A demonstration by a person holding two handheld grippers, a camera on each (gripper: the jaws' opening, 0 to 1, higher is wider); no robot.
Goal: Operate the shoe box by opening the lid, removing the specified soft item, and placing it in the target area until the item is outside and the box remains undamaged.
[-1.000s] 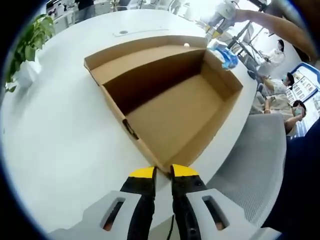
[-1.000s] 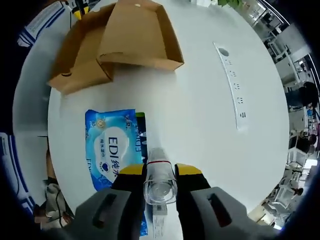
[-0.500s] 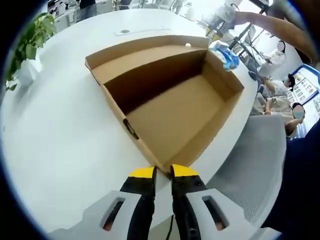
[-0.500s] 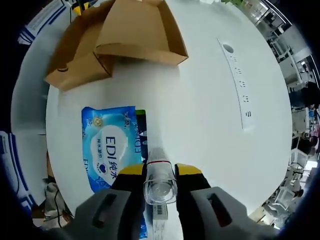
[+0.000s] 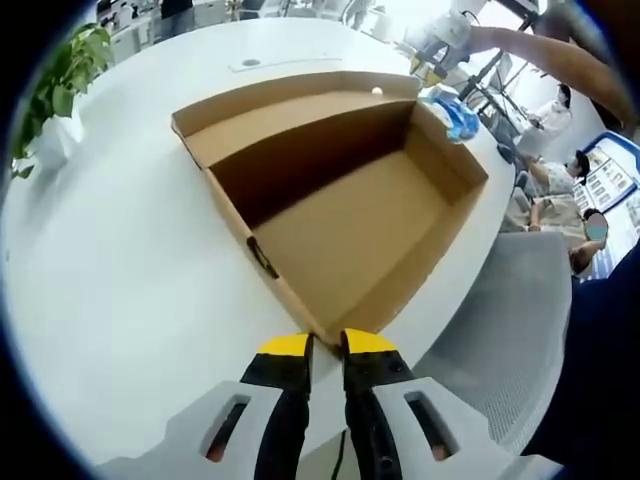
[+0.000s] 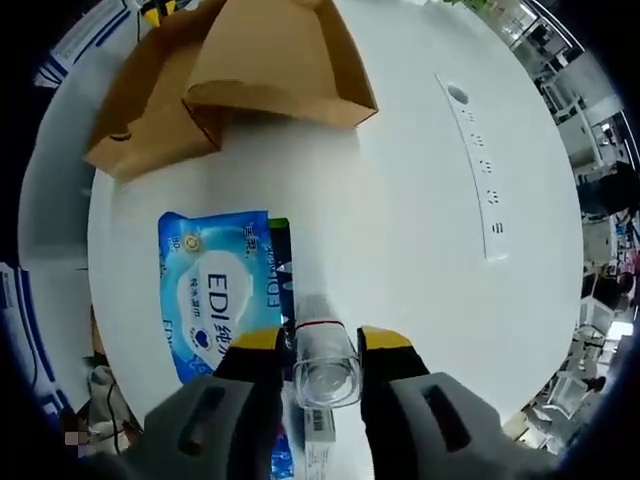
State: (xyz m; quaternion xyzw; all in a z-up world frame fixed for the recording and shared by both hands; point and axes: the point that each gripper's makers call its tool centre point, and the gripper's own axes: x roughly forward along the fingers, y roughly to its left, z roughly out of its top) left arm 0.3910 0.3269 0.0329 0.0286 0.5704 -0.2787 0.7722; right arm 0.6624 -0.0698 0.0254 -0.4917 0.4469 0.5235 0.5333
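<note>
An open, empty cardboard shoe box (image 5: 350,230) lies on the round white table (image 5: 110,270). My left gripper (image 5: 327,344) is shut on the box's near corner. In the right gripper view the same box (image 6: 270,60) is at the far end of the table. Closer in, a blue wet-wipes pack (image 6: 215,290) lies flat on the table. My right gripper (image 6: 322,340) holds a clear soft tube (image 6: 325,365) with a red ring just above the table, beside the pack. The blue pack (image 5: 452,112) also shows past the box's far end.
A white socket strip (image 6: 475,165) is set into the table right of the box. A potted plant (image 5: 55,75) stands at the table's left edge. A grey chair (image 5: 500,330) sits by the near right rim, and people sit beyond it.
The right gripper's jaws have spread slightly around the clear tube, and that view has shifted a little. The left gripper and the box have not moved.
</note>
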